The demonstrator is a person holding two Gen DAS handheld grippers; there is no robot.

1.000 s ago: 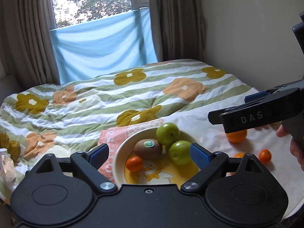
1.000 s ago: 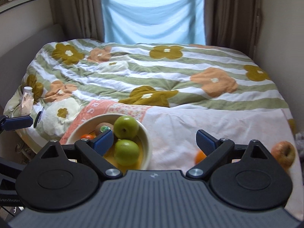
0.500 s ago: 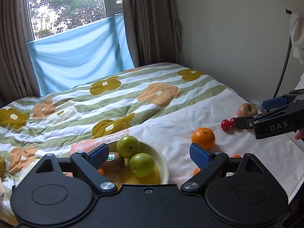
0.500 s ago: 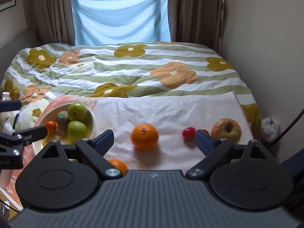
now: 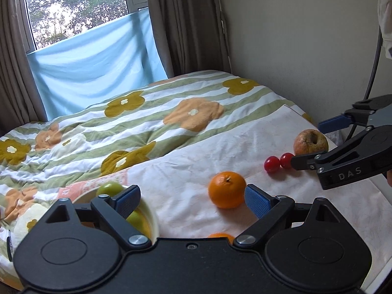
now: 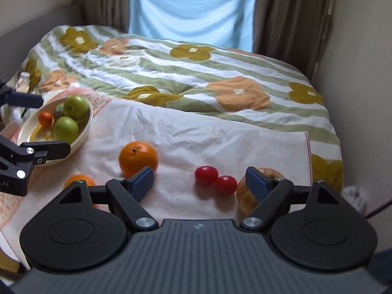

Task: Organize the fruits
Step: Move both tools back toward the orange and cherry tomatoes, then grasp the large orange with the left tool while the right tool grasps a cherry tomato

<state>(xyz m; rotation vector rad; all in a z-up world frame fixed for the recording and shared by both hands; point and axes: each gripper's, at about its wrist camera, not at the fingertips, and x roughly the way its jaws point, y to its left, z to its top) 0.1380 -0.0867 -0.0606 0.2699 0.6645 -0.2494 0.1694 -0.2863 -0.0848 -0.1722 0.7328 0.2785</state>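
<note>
Orange and red fruits are lying loose on the bed's white cloth (image 6: pixel 220 134).
Left wrist: the left claw (image 5: pixel 192 199) is hovering spread and empty, large orange (image 5: pixel 227 189) just ahead. Right wrist: the right claw (image 6: pixel 199 180) is spread empty over two red tomatoes (image 6: pixel 215 180), brown apple (image 6: pixel 247 196) beside them; green apples are sitting in the bowl (image 6: pixel 80 138).

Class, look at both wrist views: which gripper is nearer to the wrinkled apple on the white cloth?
The right gripper. Its open fingers reach to just beside the apple, and one pad overlaps it in the right wrist view. The left gripper sits farther back, between the bowl and the big orange.
</note>
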